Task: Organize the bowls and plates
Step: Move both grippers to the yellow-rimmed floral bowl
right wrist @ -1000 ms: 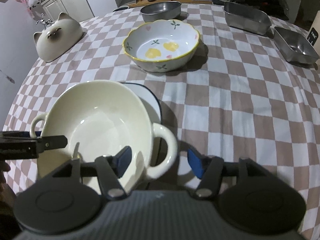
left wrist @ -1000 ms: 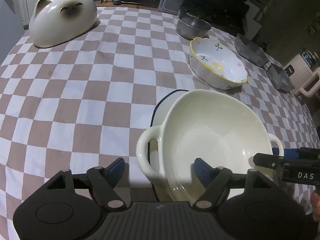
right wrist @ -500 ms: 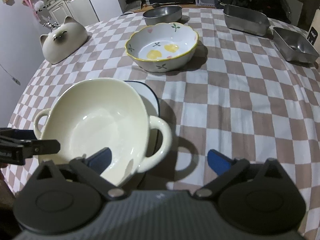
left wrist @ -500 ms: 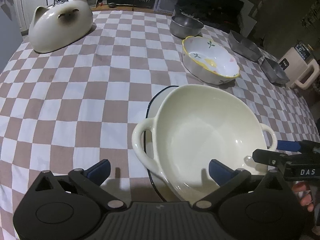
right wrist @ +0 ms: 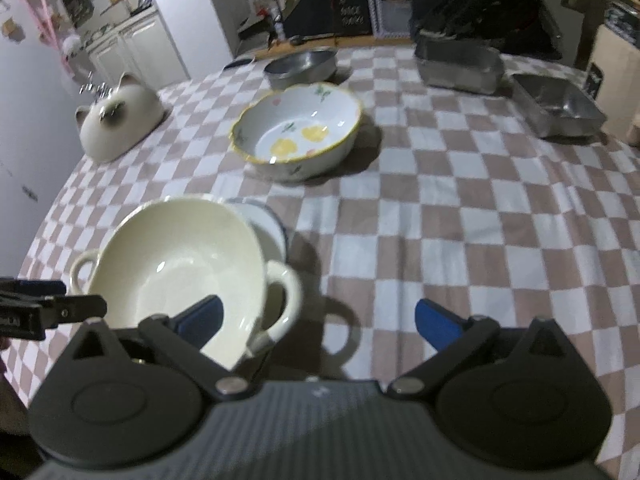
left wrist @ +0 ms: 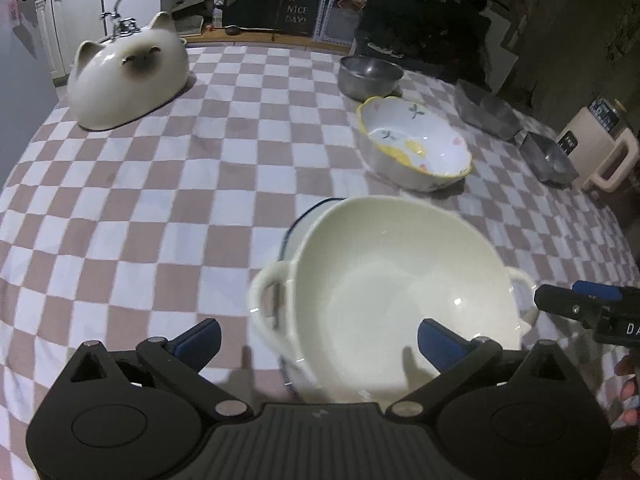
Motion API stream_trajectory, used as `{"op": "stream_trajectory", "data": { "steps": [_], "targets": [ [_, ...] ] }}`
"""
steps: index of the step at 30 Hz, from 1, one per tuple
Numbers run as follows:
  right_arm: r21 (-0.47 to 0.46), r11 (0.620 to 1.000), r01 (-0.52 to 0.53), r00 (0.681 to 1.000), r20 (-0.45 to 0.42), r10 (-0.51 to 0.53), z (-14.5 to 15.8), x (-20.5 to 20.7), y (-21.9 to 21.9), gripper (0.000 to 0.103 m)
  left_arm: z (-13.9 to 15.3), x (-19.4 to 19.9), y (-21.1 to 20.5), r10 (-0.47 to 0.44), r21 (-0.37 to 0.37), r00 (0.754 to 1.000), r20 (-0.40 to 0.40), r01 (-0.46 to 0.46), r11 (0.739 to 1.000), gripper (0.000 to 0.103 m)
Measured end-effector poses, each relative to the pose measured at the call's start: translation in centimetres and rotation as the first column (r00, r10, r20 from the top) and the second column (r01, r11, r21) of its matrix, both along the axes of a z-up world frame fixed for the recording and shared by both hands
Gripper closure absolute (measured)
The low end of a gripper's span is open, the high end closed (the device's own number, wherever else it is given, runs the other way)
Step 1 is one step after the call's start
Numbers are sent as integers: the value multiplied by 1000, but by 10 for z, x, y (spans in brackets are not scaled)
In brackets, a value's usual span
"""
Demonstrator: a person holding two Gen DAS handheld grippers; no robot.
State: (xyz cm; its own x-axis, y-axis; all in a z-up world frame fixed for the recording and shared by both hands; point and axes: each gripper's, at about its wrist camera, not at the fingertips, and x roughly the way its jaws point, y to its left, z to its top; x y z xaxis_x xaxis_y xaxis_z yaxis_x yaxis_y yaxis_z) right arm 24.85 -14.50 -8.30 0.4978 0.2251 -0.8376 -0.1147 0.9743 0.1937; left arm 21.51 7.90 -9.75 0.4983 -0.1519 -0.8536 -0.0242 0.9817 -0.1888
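A cream two-handled bowl (left wrist: 396, 284) sits on a white plate with a dark blue rim (left wrist: 298, 224) near the table's front edge; it also shows in the right wrist view (right wrist: 176, 264), on the plate (right wrist: 268, 220). My left gripper (left wrist: 318, 338) is open, just short of the bowl's left handle. My right gripper (right wrist: 318, 320) is open, by the right handle, and shows in the left wrist view (left wrist: 576, 300). A flower-patterned bowl with a yellow rim (left wrist: 416, 148) (right wrist: 298, 136) stands farther back.
A cat-shaped ceramic dish (left wrist: 124, 72) (right wrist: 118, 118) lies upside down at the back left. A round steel bowl (left wrist: 370, 76) (right wrist: 302, 66) and two steel trays (right wrist: 458, 64) (right wrist: 558, 108) stand at the back and right. A beige jug (left wrist: 600, 152) sits beyond the right edge of the checkered cloth (left wrist: 168, 184).
Both grippers have opened wide, let go of the cream bowl's handles and drawn back and up. The bowl now rests on the plate.
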Motion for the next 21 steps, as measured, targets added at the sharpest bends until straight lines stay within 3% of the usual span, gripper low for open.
{"op": "stream_trajectory", "data": {
  "steps": [7,11,14,21],
  "targets": [
    [41,995,88,994,66,-91,17,7,-30,0,11,22,-14,77,-27,997,-8,-78,997,0],
    [42,991,126,987,97,-130,25,18,-46,0,27,32,-16,81,-93,994,74,-74,993,0],
    [43,990,134,984,112,-138,29,30,-54,0,32,40,-22,75,-91,991,112,-65,994,0],
    [50,993,110,978,170,-117,29,64,-61,0,26,75,-32,77,-143,991,108,-61,988,0]
  ]
}}
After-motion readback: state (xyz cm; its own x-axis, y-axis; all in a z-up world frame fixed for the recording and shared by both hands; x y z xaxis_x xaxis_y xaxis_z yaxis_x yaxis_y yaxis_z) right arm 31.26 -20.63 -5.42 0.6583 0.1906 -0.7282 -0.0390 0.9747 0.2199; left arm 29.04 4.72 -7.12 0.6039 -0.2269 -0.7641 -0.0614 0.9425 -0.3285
